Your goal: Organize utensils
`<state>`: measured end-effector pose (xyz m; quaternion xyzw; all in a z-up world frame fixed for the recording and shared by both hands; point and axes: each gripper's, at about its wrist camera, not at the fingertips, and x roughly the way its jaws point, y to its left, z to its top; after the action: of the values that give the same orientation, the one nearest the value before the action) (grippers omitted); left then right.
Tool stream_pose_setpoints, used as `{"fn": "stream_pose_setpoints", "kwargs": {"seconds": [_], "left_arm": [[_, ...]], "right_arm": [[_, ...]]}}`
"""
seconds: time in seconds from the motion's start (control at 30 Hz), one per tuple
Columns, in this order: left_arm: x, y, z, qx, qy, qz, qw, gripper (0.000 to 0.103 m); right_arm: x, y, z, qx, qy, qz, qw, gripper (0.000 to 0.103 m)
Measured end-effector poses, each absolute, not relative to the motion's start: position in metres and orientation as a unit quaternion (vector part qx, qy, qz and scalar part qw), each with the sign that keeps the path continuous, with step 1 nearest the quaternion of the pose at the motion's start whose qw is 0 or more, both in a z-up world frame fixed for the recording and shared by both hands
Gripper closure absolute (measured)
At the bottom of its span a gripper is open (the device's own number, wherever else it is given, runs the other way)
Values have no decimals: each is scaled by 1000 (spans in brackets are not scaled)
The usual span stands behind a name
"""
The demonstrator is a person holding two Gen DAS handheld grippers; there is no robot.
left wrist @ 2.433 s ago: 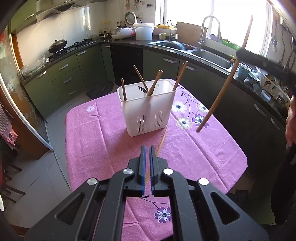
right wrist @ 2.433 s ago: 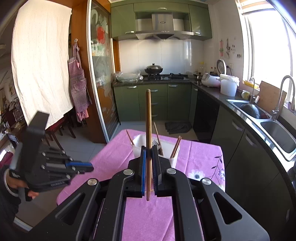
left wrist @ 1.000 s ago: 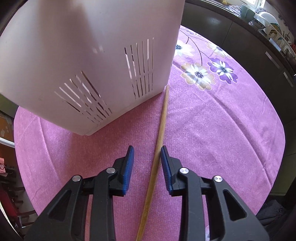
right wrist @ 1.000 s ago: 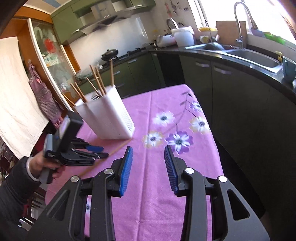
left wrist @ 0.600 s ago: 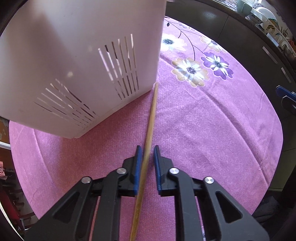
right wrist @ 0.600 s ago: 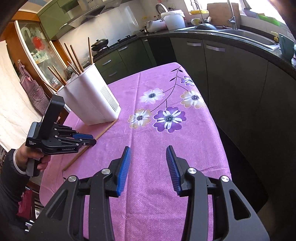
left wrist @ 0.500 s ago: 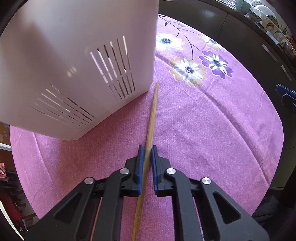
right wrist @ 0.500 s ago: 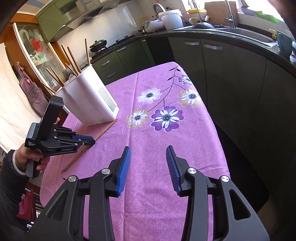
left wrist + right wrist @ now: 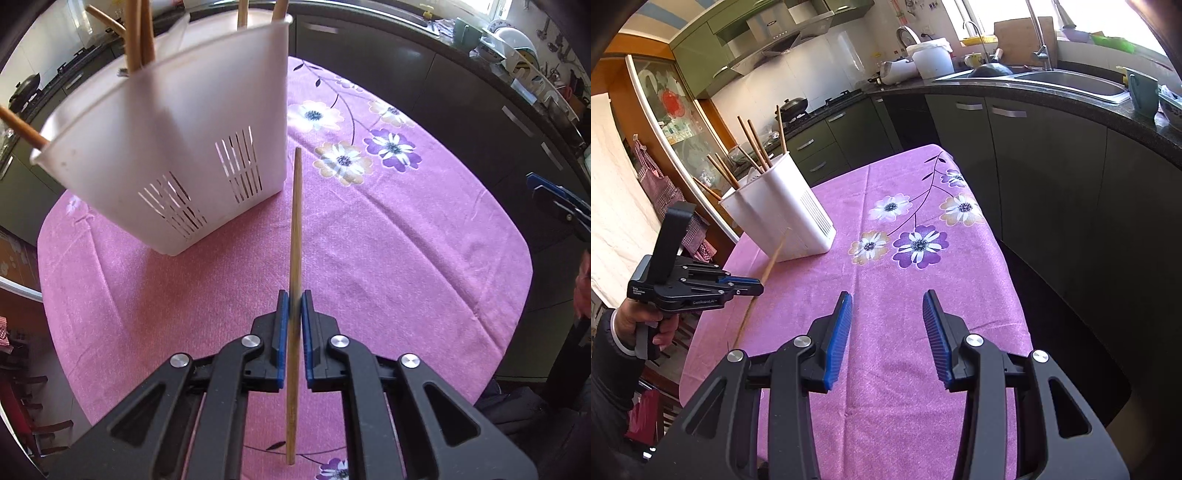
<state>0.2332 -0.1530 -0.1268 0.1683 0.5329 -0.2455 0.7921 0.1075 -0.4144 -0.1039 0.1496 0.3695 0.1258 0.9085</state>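
My left gripper (image 9: 292, 299) is shut on a wooden chopstick (image 9: 295, 229) and holds it tilted off the pink flowered tablecloth (image 9: 388, 240), tip up beside the white slotted utensil holder (image 9: 177, 147). The holder has several chopsticks (image 9: 138, 33) standing in it. In the right wrist view the same left gripper (image 9: 757, 286) holds the chopstick (image 9: 772, 264) in front of the holder (image 9: 779, 214). My right gripper (image 9: 886, 306) is open and empty above the near part of the cloth (image 9: 905, 332).
The table edge drops off to the right towards dark green cabinets (image 9: 1052, 166) and a counter with a sink (image 9: 1071, 79). A stove with a wok (image 9: 794, 103) stands at the back. A glass cabinet door (image 9: 676, 122) is to the left.
My left gripper closed on the chopstick that lay by the holder and lifted it off the cloth, tip rising. My right gripper released its chopstick earlier and stays open, now a little lower.
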Motion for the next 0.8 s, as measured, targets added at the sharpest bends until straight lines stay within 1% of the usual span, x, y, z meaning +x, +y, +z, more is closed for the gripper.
{"fn": "stream_pose_setpoints", "kwargs": {"seconds": [0.13, 0.33, 0.5, 0.67, 0.8], "left_arm": [[205, -146, -97, 159, 505, -248, 811, 96], [170, -114, -56, 147, 466, -249, 836, 96], [148, -107, -40, 141, 449, -249, 846, 96], [147, -102, -34, 131, 441, -247, 852, 96], [150, -100, -17, 123, 433, -245, 859, 96]], "right_arm": [[95, -411, -96, 146, 358, 133, 913, 63], [79, -407, -85, 140, 343, 139, 918, 63], [71, -405, -80, 136, 337, 142, 921, 63], [68, -404, -80, 134, 337, 144, 921, 63], [69, -405, -82, 136, 339, 143, 920, 63]]}}
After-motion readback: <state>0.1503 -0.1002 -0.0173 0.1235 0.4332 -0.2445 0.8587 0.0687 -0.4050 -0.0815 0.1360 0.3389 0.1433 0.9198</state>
